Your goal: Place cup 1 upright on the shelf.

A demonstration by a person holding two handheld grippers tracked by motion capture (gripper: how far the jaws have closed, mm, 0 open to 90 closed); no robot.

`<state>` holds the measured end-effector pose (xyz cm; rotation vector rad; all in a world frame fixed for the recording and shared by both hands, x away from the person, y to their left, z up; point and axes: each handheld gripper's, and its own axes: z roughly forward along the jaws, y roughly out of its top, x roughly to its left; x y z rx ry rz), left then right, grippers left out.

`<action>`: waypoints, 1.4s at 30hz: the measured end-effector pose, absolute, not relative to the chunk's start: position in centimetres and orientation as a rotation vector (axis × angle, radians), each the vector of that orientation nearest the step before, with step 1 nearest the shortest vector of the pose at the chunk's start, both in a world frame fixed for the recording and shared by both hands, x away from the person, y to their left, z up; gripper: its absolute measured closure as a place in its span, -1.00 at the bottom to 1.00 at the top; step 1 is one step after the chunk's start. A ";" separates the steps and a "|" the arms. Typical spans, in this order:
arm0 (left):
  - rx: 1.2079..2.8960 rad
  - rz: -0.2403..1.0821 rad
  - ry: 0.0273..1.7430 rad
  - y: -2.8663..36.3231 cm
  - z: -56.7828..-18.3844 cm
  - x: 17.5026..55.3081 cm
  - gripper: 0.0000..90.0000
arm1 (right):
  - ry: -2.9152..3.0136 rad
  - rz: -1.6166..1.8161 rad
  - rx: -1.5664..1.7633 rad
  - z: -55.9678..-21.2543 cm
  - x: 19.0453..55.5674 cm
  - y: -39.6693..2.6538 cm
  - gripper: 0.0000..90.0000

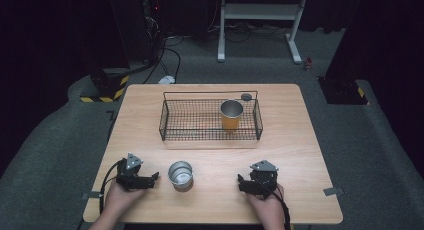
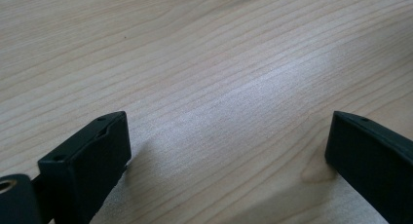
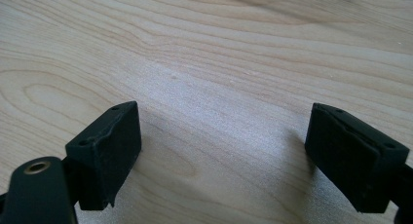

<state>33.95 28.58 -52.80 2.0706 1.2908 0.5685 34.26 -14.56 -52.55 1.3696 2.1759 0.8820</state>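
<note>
A light wooden desk (image 1: pixel 300 155) stands on grey carpet (image 1: pixel 45 155) in a dark room, a white metal stand (image 1: pixel 260 12) behind it.

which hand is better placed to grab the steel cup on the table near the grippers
Left. The left gripper lies right beside the steel cup, jaws open and pointing at it. The right gripper is also open but sits farther away across bare table.
</note>
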 end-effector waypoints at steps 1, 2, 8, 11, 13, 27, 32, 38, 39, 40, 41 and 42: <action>2.071 0.568 1.291 28.6 -52.8 34.0 -0.95 | 2.176 0.882 1.370 -52.5 34.3 -14.6 -0.71; 2.071 0.555 1.297 28.6 -52.8 34.0 -0.95 | 2.176 0.882 1.369 -52.5 34.3 -14.6 -0.71; 2.038 0.573 1.318 29.1 -52.5 34.1 -0.82 | 2.176 0.884 1.371 -52.5 34.2 -14.5 -0.70; 2.028 0.589 1.307 29.3 -52.2 34.0 -0.79 | 2.174 0.886 1.367 -52.6 34.3 -14.5 -0.70; 2.035 0.591 1.296 29.3 -52.1 33.9 -0.79 | 2.174 0.886 1.366 -52.6 34.3 -14.5 -0.70; 1.957 0.562 1.201 29.7 -50.3 33.1 -0.83 | 2.175 0.888 1.366 -52.6 34.3 -14.5 -0.69; 1.922 0.565 1.180 29.7 -49.5 32.6 -0.88 | 2.177 0.886 1.369 -52.5 34.2 -14.5 -0.69; 1.927 0.542 1.159 29.2 -49.0 32.4 -0.99 | 2.176 0.887 1.368 -52.6 34.3 -14.5 -0.69; 1.928 0.534 1.152 29.2 -48.9 32.3 -0.99 | 2.176 0.887 1.368 -52.6 34.3 -14.5 -0.69; 1.928 0.534 1.138 29.0 -48.7 32.3 -0.99 | 2.176 0.887 1.368 -52.6 34.3 -14.5 -0.69; 1.924 0.532 1.133 28.9 -48.6 32.2 -0.99 | 2.176 0.887 1.368 -52.6 34.3 -14.5 -0.69; 1.910 0.536 1.126 28.6 -48.4 31.9 -1.00 | 2.177 0.887 1.368 -52.6 34.3 -14.5 -0.69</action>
